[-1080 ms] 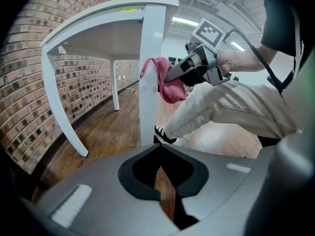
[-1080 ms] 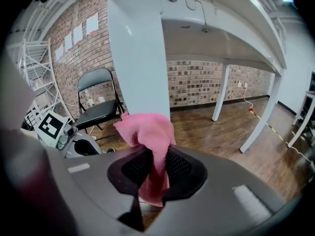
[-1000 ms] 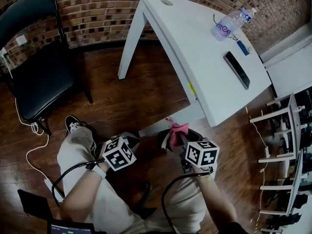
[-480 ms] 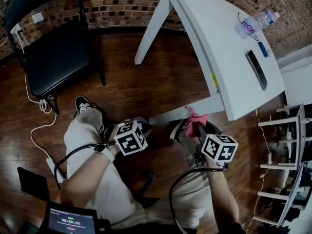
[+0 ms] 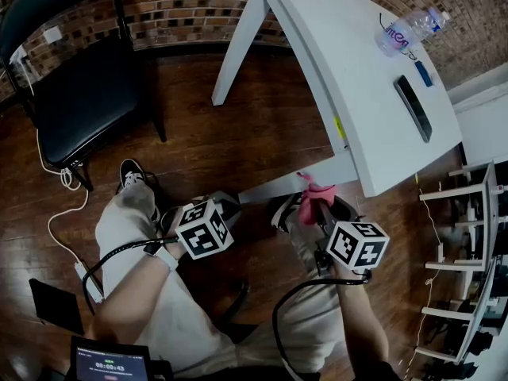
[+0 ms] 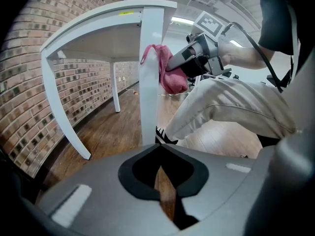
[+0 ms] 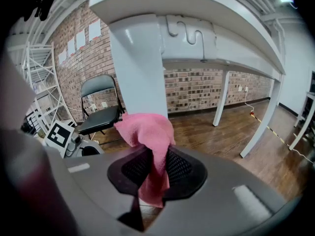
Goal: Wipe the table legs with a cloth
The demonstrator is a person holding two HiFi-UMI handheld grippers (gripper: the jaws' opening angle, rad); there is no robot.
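A white table (image 5: 357,78) stands on a wood floor. In the head view its near leg (image 5: 278,187) slants toward me. My right gripper (image 5: 311,210) is shut on a pink cloth (image 5: 315,194) and holds it against that leg. In the right gripper view the cloth (image 7: 147,136) hangs between the jaws just in front of the leg (image 7: 139,68). My left gripper (image 5: 225,210) hovers left of the leg, shut and holding nothing. In the left gripper view the leg (image 6: 150,82), the cloth (image 6: 170,77) and the right gripper (image 6: 197,58) show ahead.
A black folding chair (image 5: 71,70) stands at the left by the brick wall. A bottle (image 5: 405,30) and a phone (image 5: 413,108) lie on the tabletop. Metal shelving (image 5: 468,236) stands at the right. A cable (image 5: 63,213) runs over the floor beside the person's legs.
The head view has swung, so the table sits further right. The right gripper keeps the cloth against the near leg. The left gripper has barely moved.
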